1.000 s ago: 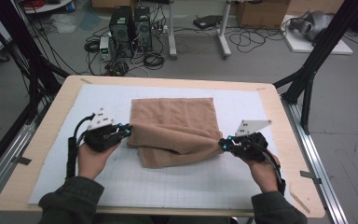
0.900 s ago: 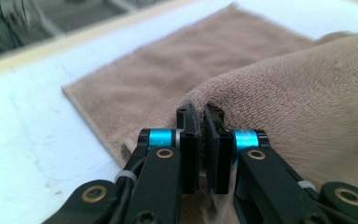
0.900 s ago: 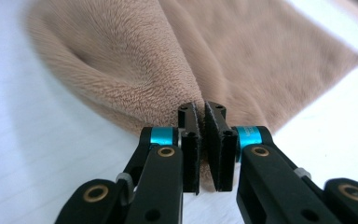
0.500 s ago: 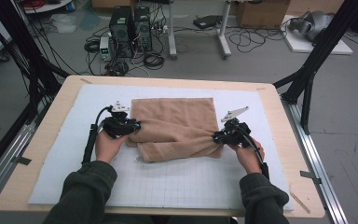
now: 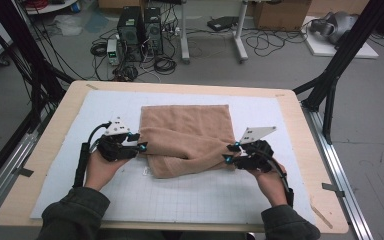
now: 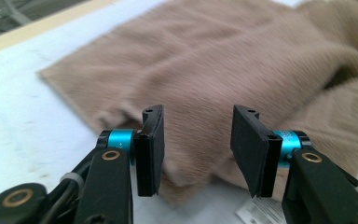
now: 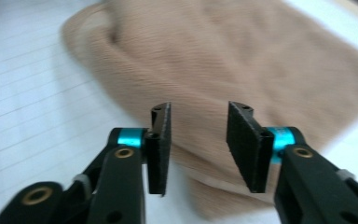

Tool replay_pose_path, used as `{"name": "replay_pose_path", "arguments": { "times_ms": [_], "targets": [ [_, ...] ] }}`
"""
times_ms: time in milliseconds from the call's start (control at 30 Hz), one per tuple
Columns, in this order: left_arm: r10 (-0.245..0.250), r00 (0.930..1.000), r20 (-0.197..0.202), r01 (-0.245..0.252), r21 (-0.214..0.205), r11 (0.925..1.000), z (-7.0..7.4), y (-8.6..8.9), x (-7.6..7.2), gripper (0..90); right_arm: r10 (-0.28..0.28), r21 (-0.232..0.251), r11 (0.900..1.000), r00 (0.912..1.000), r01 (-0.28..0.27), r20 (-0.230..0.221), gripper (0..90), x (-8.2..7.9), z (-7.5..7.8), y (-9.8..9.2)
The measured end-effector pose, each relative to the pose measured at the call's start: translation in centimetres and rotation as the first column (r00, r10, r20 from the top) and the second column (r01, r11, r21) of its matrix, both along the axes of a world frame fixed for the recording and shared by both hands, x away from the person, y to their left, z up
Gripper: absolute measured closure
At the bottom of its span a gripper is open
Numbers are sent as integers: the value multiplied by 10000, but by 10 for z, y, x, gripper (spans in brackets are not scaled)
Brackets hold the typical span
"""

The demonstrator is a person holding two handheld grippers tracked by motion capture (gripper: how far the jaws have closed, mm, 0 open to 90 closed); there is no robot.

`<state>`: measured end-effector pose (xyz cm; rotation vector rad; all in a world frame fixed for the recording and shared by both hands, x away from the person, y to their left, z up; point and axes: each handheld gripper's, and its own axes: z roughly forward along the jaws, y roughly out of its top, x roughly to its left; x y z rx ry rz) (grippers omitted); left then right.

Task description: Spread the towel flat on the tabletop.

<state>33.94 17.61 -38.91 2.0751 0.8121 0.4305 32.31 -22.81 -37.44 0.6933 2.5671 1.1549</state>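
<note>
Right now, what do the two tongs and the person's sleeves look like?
Both the left tongs and right tongs are black with flat black pads, teal collars, brass pivots, a grey three-cornered plate and a trailing black cable. The sleeves are dark green.

This is a lab or test room. Beyond the grippers, past the far edge of the wooden table, computer towers stand on a grey floor amid tangled cables; black frame struts flank the table, with cardboard boxes behind.
</note>
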Motion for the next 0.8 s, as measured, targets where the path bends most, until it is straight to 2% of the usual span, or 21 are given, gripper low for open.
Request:
{"name": "replay_pose_path", "arguments": {
  "times_ms": [67,133,200,267,333,400,433,500,567,667,800],
  "targets": [
    [-227,9997,-60,228,176,9996,-6,-10,2,533,251,-90,9996,9997,-252,-83,559,-3,-8,13],
    [-285,9990,-344,287,52,9996,-13,-18,6,522,461,-120,9989,9988,-463,-180,512,-3,-17,26],
    [-160,9986,-505,168,162,9997,-20,-27,12,522,419,-200,9989,9981,-429,-458,492,-1,-26,40],
    [-49,9990,-443,67,401,9992,-26,-34,16,548,463,-490,9976,9975,-489,-534,487,3,-34,55],
    [89,9989,-463,-74,337,9994,-30,-36,19,606,410,-884,9950,9978,-456,-523,519,7,-40,65],
    [144,9988,-462,-130,306,9994,-32,-37,22,659,259,-1292,9911,9984,-322,-502,618,13,-46,73],
    [215,9983,-540,-207,146,9997,-33,-36,22,698,247,-1357,9903,9987,-306,-452,681,14,-48,75],
    [224,9986,-477,-216,184,9996,-32,-36,22,765,289,-1335,9904,9981,-359,-542,792,16,-49,76],
    [260,9991,-342,-249,323,9992,-28,-36,18,792,526,-1276,9900,9964,-607,-659,840,16,-47,73],
    [285,9996,-43,-284,198,9994,-17,-32,10,799,666,-1126,9910,9965,-720,-503,850,10,-39,65],
    [341,9987,390,-330,-293,9990,4,-20,-6,799,706,-718,9948,9972,-723,-261,854,-1,-24,45]
  ]
}}
